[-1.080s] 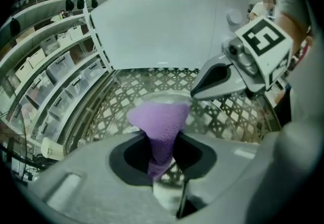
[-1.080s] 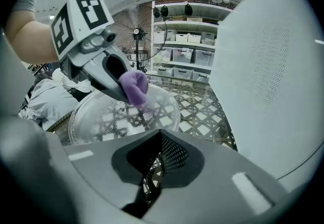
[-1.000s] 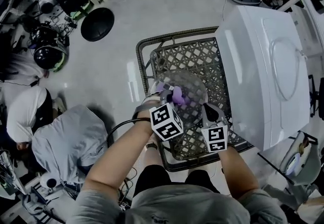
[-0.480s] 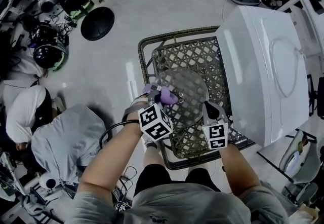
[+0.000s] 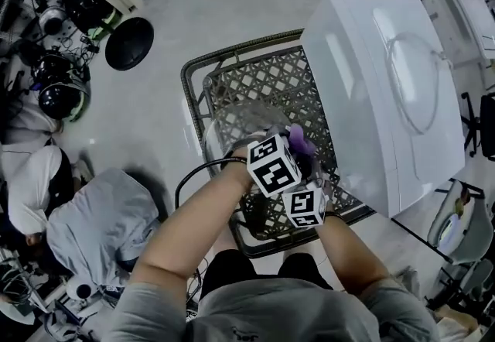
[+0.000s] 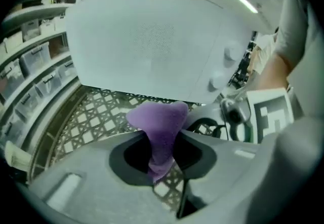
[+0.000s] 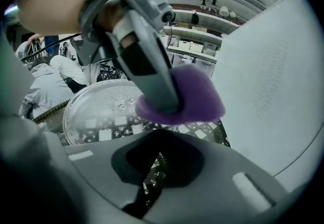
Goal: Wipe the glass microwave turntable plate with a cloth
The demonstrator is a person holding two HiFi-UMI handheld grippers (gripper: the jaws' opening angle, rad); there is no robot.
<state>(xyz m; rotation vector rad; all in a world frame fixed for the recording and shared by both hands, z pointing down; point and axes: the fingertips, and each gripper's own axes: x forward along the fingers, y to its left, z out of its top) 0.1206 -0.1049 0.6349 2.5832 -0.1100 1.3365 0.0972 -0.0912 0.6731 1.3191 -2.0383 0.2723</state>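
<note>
The left forearm (image 5: 197, 220) reaches up and across the body, so the left gripper (image 6: 161, 142) lies just above and left of the right one in the head view, their marker cubes almost touching. Its jaws are pinched tight on a purple cloth (image 6: 158, 119), which bunches out ahead of their tips. The cloth sits over the glass plate (image 7: 98, 109); whether it touches the glass cannot be told.

The plate lies ahead and left of the right gripper (image 7: 156, 159), above a lattice basket (image 5: 263, 77). The left gripper's arm crosses in front of it. The right gripper's jaws are drawn nearly together, with only a thin slit between them, and they seem closed on the plate's near rim. The right forearm (image 5: 348, 255) runs short and straight from the body.

A white microwave (image 5: 379, 70) stands close on the right of both grippers.
</note>
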